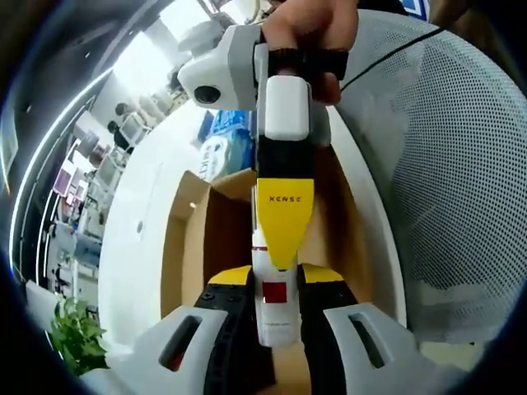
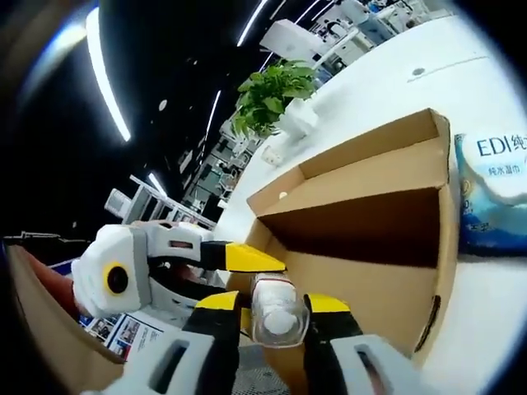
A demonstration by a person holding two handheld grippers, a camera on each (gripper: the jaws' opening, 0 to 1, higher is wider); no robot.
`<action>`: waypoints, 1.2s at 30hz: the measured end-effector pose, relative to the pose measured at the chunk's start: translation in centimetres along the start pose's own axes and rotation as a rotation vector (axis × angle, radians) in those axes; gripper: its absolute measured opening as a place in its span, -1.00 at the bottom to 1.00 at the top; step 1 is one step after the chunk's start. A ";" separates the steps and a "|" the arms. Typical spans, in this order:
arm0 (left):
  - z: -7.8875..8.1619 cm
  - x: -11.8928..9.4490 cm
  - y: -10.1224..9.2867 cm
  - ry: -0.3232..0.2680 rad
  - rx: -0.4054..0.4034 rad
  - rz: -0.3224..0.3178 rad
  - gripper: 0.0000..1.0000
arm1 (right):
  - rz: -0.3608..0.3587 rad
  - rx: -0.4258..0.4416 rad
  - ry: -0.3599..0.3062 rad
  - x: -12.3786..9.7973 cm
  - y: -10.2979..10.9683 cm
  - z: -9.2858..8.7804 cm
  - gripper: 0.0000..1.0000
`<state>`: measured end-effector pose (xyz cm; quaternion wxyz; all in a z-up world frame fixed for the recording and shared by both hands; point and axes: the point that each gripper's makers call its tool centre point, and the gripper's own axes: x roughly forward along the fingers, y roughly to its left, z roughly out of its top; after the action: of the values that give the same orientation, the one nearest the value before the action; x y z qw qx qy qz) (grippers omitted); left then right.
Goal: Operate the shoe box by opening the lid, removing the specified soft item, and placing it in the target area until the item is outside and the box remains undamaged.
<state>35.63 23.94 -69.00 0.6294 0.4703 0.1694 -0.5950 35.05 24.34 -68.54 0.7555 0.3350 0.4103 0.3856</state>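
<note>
An open brown cardboard shoe box (image 1: 221, 234) lies on a white table; its inside looks dark and bare in the right gripper view (image 2: 362, 284). Over the box hangs a small white bottle (image 1: 274, 317) with a red label. My left gripper (image 1: 276, 280) is shut on the bottle's lower part. My right gripper (image 1: 284, 234), held by a hand, comes down from above, and its yellow jaw lies on the bottle's upper end. In the right gripper view the bottle's round end (image 2: 276, 322) sits clamped in my right gripper (image 2: 276, 304), while my left gripper (image 2: 254, 260) reaches in from the left.
A blue pack of wipes (image 1: 221, 144) (image 2: 494, 185) lies on the table just past the box. A white mesh chair back (image 1: 453, 181) stands close on one side. A green potted plant (image 2: 272, 90) stands at the table's far edge (image 2: 395, 90).
</note>
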 end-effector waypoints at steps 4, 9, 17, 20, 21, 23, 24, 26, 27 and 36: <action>0.1 0.2 -0.1 0.011 0.003 0.010 -0.60 | -0.004 0.009 0.002 0.0 0.1 -0.1 -0.63; 0.1 0.5 -0.4 0.028 0.021 0.005 -0.60 | -0.010 0.010 0.014 0.2 0.0 -0.5 -0.63; 0.4 0.5 -0.5 -0.005 -0.001 0.011 -0.59 | -0.038 0.015 0.015 -0.2 0.0 -0.5 -0.64; 0.5 0.6 -0.5 -0.018 -0.004 0.023 -0.58 | -0.039 0.023 0.018 -0.4 0.0 -0.5 -0.64; 0.4 0.6 -0.5 -0.015 0.001 0.023 -0.56 | -0.037 0.031 0.016 -0.6 0.0 -0.5 -0.64; 0.2 0.6 -0.5 -0.009 0.009 0.024 -0.50 | -0.040 0.049 0.010 -0.9 -0.2 -0.5 -0.64; 0.1 0.5 -0.5 -0.007 0.007 0.025 -0.48 | -0.042 0.052 0.010 -1.0 -0.2 -0.5 -0.64; -0.1 0.4 -0.3 -0.007 -0.004 0.035 -0.45 | -0.044 0.055 0.009 -1.3 -0.3 -0.5 -0.64; -0.2 0.2 -0.2 -0.010 -0.018 0.039 -0.44 | -0.045 0.054 0.007 -1.4 -0.4 -0.6 -0.64; -1.3 -1.0 0.8 -0.024 -0.103 0.084 -0.32 | -0.058 0.054 -0.009 -2.5 -0.7 -0.5 -0.64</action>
<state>36.57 25.39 -68.56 0.6792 0.4369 0.1722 -0.5641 33.90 22.00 -68.48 0.7588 0.3450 0.4267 0.3509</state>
